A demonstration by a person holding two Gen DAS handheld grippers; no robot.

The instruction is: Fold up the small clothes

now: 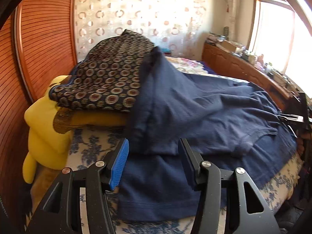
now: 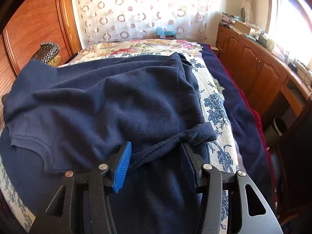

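Navy shirt (image 2: 109, 105) rumpled on bed (image 2: 216, 105); left gripper (image 1: 154, 163) jaws apart; right gripper (image 2: 156, 163) jaws apart.

Matt navy knit shirt (image 2: 117, 101), glossy ribbed wood wardrobe (image 1: 44, 39), ridged blue plastic pads (image 1: 119, 163)

No legible text, labels, brands or numbers in either wrist view. Boxes and clutter on the wooden cabinet (image 2: 251, 58), upper right of frame, too small and overexposed to read.
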